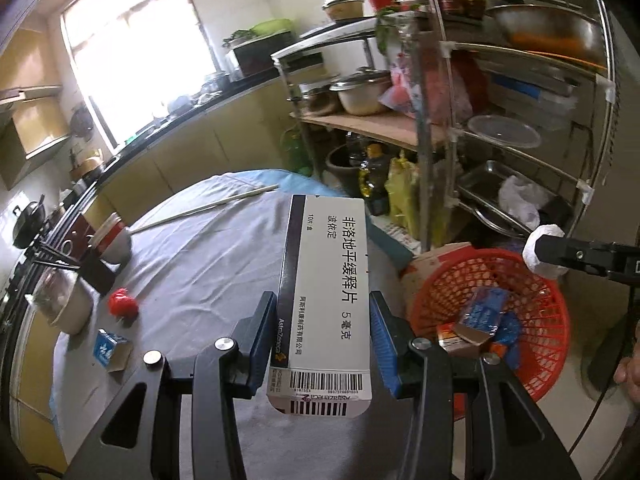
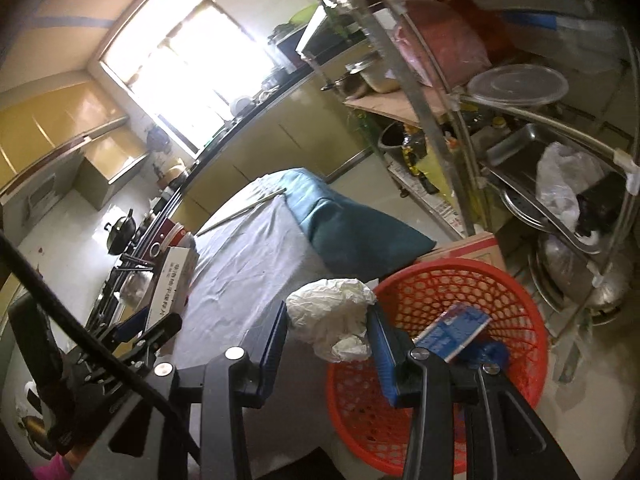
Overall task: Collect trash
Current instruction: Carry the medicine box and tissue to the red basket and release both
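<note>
My left gripper (image 1: pixel 322 340) is shut on a white medicine box (image 1: pixel 326 292) with black Chinese print, held above the table. The box and left gripper (image 2: pixel 152 320) also show in the right wrist view. My right gripper (image 2: pixel 330 340) is shut on a crumpled white tissue (image 2: pixel 332 316), at the rim of the red mesh basket (image 2: pixel 520 304). The tissue (image 1: pixel 540 252) also shows in the left wrist view over the basket (image 1: pixel 548 292). The basket holds blue and orange packets (image 1: pixel 480 316). On the table lie a red crumpled wrapper (image 1: pixel 123 302) and a small blue-white carton (image 1: pixel 112 350).
The table (image 1: pixel 208 264) has a pale cloth with chopsticks (image 1: pixel 204 209) at its far side and cups (image 1: pixel 66 304) at the left. A metal rack (image 1: pixel 500 128) of pots and trays stands behind the basket. A cardboard box (image 2: pixel 468 246) is beside the basket.
</note>
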Demonstrator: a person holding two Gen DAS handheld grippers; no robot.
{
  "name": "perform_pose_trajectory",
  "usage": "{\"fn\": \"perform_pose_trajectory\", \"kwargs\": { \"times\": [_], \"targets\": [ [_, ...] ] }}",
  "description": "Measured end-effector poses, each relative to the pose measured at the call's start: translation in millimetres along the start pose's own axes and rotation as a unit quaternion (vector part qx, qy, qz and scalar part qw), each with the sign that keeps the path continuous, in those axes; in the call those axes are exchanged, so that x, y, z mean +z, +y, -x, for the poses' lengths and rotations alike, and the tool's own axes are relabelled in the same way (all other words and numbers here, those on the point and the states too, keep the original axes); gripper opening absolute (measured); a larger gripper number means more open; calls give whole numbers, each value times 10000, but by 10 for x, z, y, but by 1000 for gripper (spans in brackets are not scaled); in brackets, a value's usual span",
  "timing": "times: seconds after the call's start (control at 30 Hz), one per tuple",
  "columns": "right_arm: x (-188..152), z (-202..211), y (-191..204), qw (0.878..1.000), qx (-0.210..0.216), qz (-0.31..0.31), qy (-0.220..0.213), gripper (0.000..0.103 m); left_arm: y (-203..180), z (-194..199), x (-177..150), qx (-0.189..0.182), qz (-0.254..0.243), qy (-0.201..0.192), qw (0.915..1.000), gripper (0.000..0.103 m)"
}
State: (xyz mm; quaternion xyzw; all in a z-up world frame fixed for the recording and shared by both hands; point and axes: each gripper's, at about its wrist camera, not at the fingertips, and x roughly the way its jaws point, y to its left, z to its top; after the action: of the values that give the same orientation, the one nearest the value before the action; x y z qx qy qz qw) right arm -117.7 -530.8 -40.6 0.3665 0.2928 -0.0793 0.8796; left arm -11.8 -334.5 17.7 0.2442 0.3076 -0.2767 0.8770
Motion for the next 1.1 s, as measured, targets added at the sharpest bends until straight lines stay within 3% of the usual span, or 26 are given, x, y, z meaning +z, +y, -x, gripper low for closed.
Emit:
{"fn": "perform_pose_trajectory", "kwargs": {
  "times": [0.6, 1.1],
  "targets": [
    [-116, 53, -557, 9980, -130, -618, 75, 44, -546, -211, 40, -491, -313, 297, 9979, 47],
    [-180, 38, -714, 9965, -171, -810, 144, 44, -770, -336, -38, -795, -449, 544, 9943, 47]
  ]
}}
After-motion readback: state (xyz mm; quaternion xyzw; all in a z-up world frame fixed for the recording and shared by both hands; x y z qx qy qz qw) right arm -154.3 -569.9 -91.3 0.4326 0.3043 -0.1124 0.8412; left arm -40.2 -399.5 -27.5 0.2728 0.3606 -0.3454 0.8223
